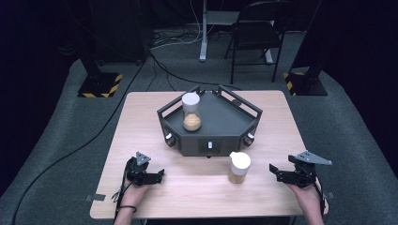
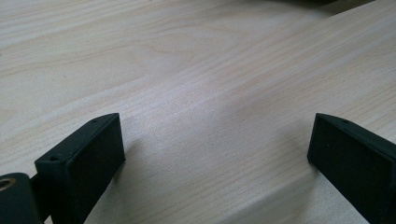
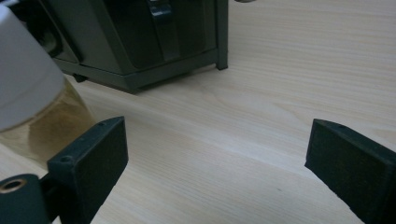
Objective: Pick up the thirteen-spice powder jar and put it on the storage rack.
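One jar (image 1: 191, 111) already stood on the rack (image 1: 220, 117). Second jar (image 1: 239, 167) sat upright on the counter (image 1: 141, 112), just beside the right tool (image 1: 279, 174), jaws apart and empty. Left tool (image 1: 157, 176) gaped too. Second jar likely left to place.

A small clear jar (image 1: 239, 168) with a white cap, about half full of tan granules, stands upright on the bench (image 1: 187, 187), just in front of the dark tray rack (image 1: 213, 140) and apart from it.
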A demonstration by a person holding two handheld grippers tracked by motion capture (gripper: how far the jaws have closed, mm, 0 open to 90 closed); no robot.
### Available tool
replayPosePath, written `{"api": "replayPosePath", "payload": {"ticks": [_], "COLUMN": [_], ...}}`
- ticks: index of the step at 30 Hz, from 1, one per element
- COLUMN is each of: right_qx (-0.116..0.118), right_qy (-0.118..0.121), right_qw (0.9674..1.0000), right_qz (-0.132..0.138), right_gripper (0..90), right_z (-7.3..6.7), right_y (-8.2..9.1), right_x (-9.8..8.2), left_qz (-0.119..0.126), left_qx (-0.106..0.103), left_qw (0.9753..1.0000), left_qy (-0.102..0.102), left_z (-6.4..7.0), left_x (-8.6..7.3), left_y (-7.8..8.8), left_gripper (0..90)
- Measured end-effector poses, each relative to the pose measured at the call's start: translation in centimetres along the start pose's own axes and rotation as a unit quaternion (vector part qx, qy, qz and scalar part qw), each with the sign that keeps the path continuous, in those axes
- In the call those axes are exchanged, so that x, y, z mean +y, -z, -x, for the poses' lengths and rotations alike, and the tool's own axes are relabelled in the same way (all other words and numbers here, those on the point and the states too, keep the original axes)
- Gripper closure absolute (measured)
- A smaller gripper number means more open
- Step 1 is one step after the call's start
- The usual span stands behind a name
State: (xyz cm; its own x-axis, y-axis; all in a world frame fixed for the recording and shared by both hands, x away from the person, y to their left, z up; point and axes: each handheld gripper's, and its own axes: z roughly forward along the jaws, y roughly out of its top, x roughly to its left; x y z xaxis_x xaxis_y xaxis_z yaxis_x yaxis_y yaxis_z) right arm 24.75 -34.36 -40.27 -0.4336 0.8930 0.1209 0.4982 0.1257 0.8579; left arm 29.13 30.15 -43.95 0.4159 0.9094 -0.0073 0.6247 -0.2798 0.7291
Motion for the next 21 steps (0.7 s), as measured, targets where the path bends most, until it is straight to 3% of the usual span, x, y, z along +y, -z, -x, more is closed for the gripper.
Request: {"api": "replayPosePath", "payload": {"ticks": [11,21], "right_qx": [0.036,0.081], "right_qy": [0.017,0.042], "right_qw": [0.9991,0.9955], "right_qz": [0.017,0.028], "right_gripper": [3.2,3.9], "right_z": [-2.0,-4.0], "right_y": [0.4,-0.1], "right_x": [0.8,1.5], "left_qz": [0.000,0.000], "left_qx": [0.000,0.000], "left_qw": [1.0000,1.0000], "left_qy": [0.001,0.001], "left_z": [0.0,0.0], "left_x": [0.0,0.0], "left_y": [0.0,0.0], "left_gripper": [3.1,2.9]}}
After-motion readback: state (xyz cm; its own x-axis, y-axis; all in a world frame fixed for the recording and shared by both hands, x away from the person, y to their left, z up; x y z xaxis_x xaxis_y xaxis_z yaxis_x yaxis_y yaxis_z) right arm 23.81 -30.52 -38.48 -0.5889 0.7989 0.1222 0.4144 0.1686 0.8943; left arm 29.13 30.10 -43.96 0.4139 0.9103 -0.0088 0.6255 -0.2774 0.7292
